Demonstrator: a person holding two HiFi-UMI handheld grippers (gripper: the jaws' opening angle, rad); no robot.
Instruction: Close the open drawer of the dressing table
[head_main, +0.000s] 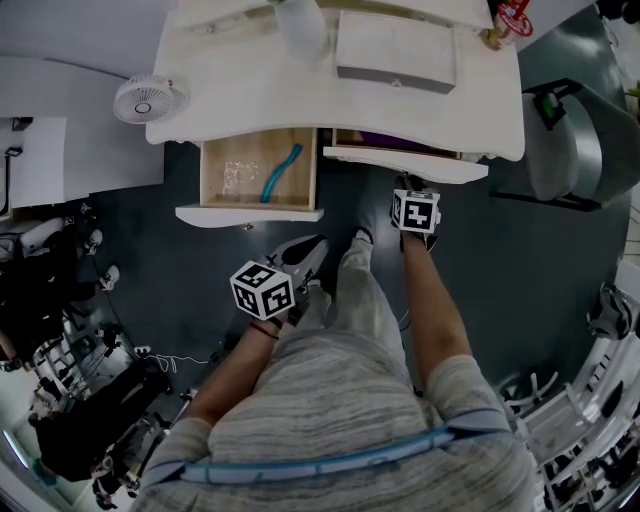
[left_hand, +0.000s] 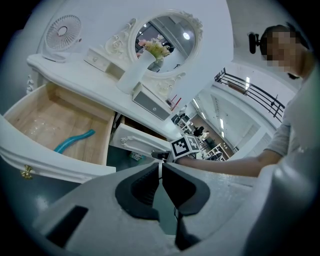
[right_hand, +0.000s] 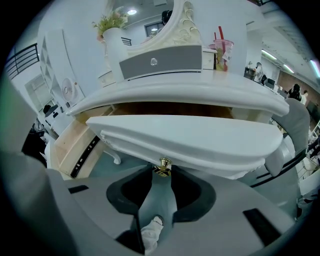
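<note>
Two grippers, two open drawers, one dressing table; on its top one fan, one vase, one oval mirror, one grey-fronted box and one pink cup.

Low in the head view the left gripper (head_main: 310, 250) sits at centre frame, jaws pressed together on nothing, as its own view confirms (left_hand: 161, 167); it hangs over the dark floor, apart from the furniture. Just above and to the right, the right gripper (head_main: 412, 190) meets the right drawer (head_main: 405, 165); in the right gripper view its jaws (right_hand: 161, 176) are closed on the small brass knob (right_hand: 163, 164) under the white drawer front (right_hand: 190, 140), the knob at the very tips.

That right drawer is pulled out only a little; its long front runs left to right across the frame, facing the lower edge. To its left the left drawer (head_main: 250, 213) is drawn far out, its front parallel, the wooden floor bare but for one curved teal object (head_main: 280, 172) lying roughly front to back; one brass knob (left_hand: 26, 172) hangs beneath its front. The left drawer lies up and left of the left gripper, well apart from the right one.

Beyond, the dressing table (head_main: 250, 90) spans the upper frame; the fan (head_main: 148, 98) stands at its left end, the grey-fronted box (right_hand: 160, 61) in the middle, the vase (left_hand: 134, 75) before the mirror (left_hand: 162, 45), and the cup (right_hand: 223, 52) at the right.
</note>
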